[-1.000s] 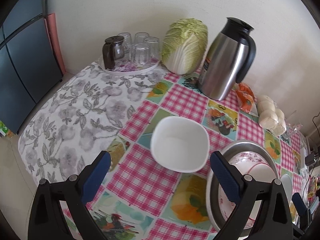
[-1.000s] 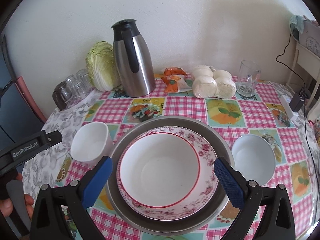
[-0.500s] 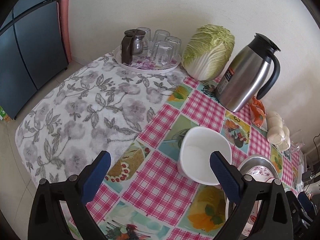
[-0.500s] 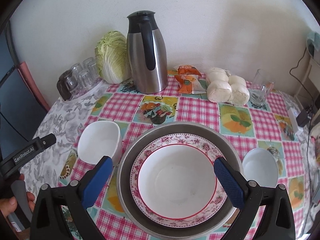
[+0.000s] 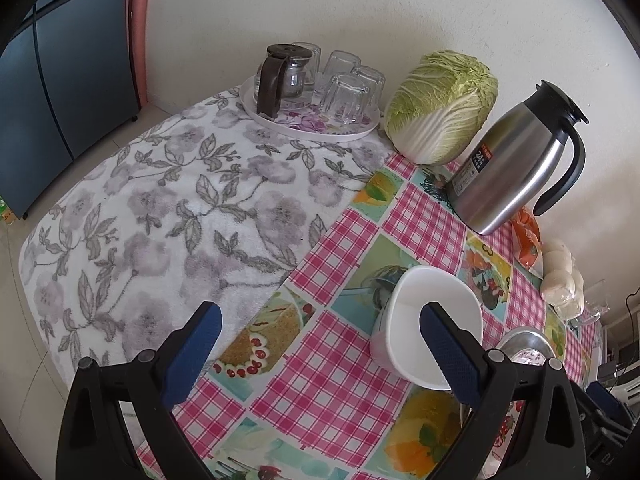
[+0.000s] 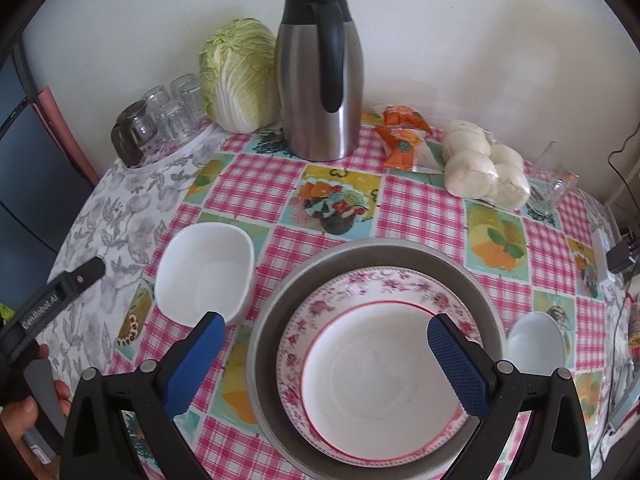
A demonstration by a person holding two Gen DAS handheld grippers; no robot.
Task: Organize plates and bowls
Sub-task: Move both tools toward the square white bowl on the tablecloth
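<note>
- Right wrist view: right gripper (image 6: 326,354) spread wide, grasping nothing, above plate (image 6: 378,364) nested in metal pan (image 6: 400,254).
- Left gripper (image 5: 320,344) released (holding nothing); white bowl (image 5: 430,328) near table's (image 5: 160,200) front edge, touching its right finger.

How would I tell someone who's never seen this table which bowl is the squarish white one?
Start at the big metal basin in the middle of the checked tablecloth, holding a floral-rimmed plate. The squarish white bowl stands just outside the basin on the cabbage side. It has rounded corners, unlike the smaller round bowl on the opposite side.
</note>
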